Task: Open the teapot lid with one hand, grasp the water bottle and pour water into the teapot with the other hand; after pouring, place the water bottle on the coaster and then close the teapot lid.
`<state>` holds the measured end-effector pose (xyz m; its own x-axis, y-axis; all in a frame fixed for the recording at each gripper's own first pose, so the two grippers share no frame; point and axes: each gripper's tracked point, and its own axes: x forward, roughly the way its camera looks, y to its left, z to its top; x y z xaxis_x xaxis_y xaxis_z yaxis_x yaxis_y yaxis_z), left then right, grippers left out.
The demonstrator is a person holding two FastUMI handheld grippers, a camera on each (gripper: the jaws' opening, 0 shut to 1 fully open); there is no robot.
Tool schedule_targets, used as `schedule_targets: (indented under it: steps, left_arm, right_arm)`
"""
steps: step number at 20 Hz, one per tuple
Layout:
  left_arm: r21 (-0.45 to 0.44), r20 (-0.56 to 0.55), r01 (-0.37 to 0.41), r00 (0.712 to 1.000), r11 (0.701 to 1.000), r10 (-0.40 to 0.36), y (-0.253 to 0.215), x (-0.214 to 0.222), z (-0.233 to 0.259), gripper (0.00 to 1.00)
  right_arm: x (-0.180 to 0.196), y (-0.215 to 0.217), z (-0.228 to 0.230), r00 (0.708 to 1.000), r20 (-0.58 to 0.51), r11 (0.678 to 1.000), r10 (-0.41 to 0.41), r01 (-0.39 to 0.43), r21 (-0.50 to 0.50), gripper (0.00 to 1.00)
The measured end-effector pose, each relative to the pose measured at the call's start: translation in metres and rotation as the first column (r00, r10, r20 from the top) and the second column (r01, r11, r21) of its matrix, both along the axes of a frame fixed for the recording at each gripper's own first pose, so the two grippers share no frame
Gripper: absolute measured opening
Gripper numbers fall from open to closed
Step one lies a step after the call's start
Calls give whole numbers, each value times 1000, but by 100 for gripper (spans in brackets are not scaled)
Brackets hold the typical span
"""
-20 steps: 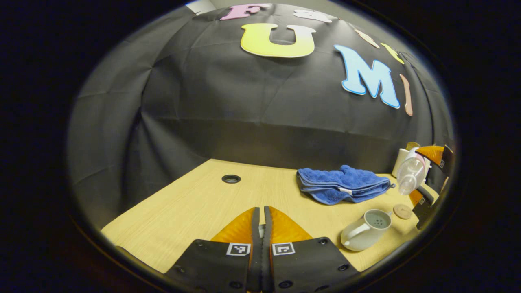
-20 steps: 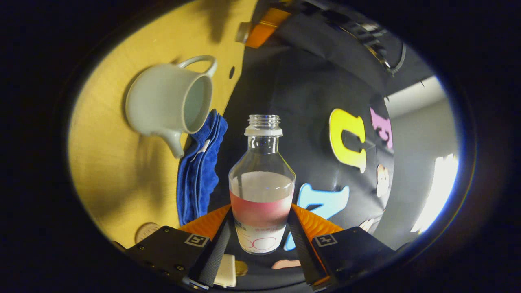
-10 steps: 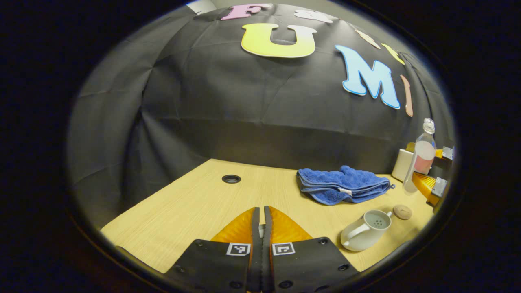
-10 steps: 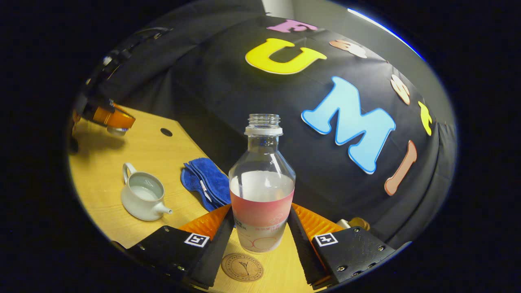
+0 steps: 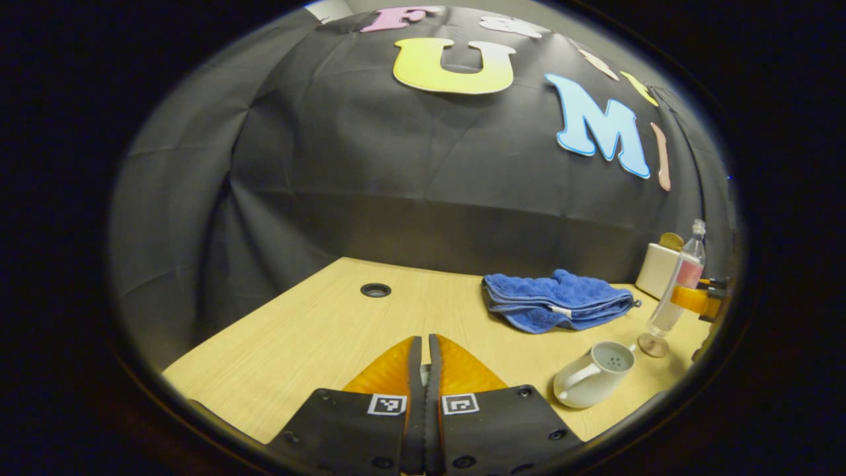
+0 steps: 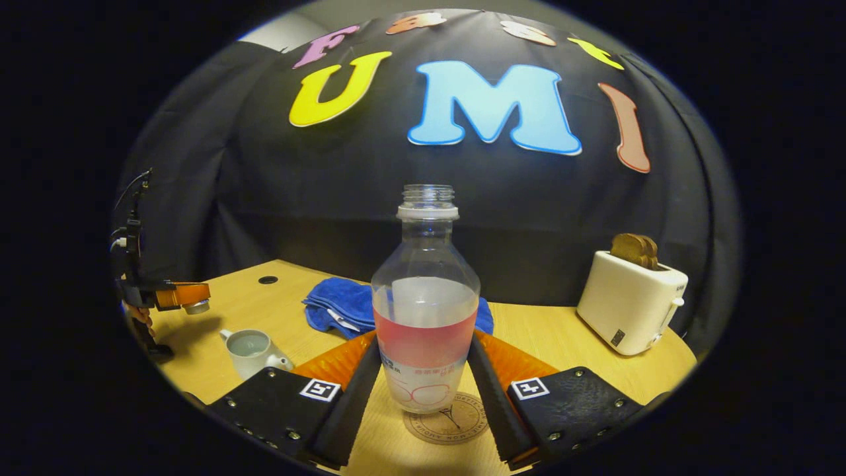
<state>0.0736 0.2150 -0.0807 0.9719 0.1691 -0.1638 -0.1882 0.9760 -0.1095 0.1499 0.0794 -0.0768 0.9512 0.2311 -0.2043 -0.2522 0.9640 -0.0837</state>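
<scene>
The clear water bottle [image 6: 426,291], uncapped and about half full, stands upright on the round coaster [image 6: 456,423], and my right gripper [image 6: 423,340] is shut on its lower body. In the left gripper view the bottle [image 5: 679,285] rests on the coaster [image 5: 654,346] at the far right, with the right gripper [image 5: 699,297] on it. The white teapot [image 5: 593,382] sits open just left of the coaster. My left gripper [image 5: 424,341] is shut on the teapot lid [image 6: 197,306], held above the table left of the teapot [image 6: 254,350].
A folded blue towel [image 5: 558,301] lies behind the teapot on the wooden table [image 5: 317,337]. A white toaster [image 6: 631,301] with toast in it stands at the back right. A round cable hole [image 5: 375,289] is at the back left.
The right gripper swung the bottle from tilted over the teapot to upright, moved it right and lowered it onto the coaster. The left gripper stayed still with the lid.
</scene>
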Motion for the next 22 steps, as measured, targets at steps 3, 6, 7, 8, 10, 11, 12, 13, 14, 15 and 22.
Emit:
schedule_targets:
  steps: [3, 6, 7, 8, 10, 11, 12, 13, 14, 15, 22]
  left_arm:
    - [4, -7, 2, 1000, 1000, -2, 0, 0, -1, 5]
    - [5, -9, 3, 1000, 1000, -3, 0, 0, -2, 6]
    - [5, -9, 3, 1000, 1000, -3, 0, 0, -2, 6]
    - [6, -10, 4, 1000, 1000, -4, 0, 0, -3, 6]
    - [9, -12, 5, 1000, 1000, -5, 0, 0, -3, 5]
    - [10, -13, 6, 1000, 1000, -5, 0, 0, -2, 5]
    - [10, -13, 6, 1000, 1000, -6, 0, 0, -2, 5]
    - [10, -12, 8, 1000, 1000, -8, 0, 0, -1, 6]
    - [10, -12, 10, 1000, 1000, -10, -1, 0, -2, 6]
    - [8, -11, 12, 1000, 1000, -12, -1, 0, -1, 6]
    - [1, -1, 49, 999, 999, -49, -16, 0, 2, 5]
  right_arm:
    - [-3, -15, -19, 999, -33, 999, -32, 32, -9, 79]
    - [-8, -17, -25, 999, -41, 999, -35, 36, 12, 80]
    - [-8, -18, -25, 998, -42, 999, -36, 37, 16, 79]
    - [-9, -16, -24, 999, -38, 999, -35, 35, 15, 79]
    - [-9, -16, -25, 999, -33, 999, -33, 33, 11, 79]
    - [-10, -17, -28, 999, -37, 999, -33, 33, -5, 80]
    - [-9, -17, -30, 999, -32, 999, -36, 36, -15, 82]
    - [-11, -18, -28, 999, -22, 999, -40, 39, -8, 83]
    - [-12, -16, -26, 999, -10, 999, -35, 35, 13, 86]
    - [-13, -15, -24, 999, 3, 999, -34, 34, 38, 93]
    - [-39, -32, -13, 995, 72, 986, -63, 52, 157, 94]
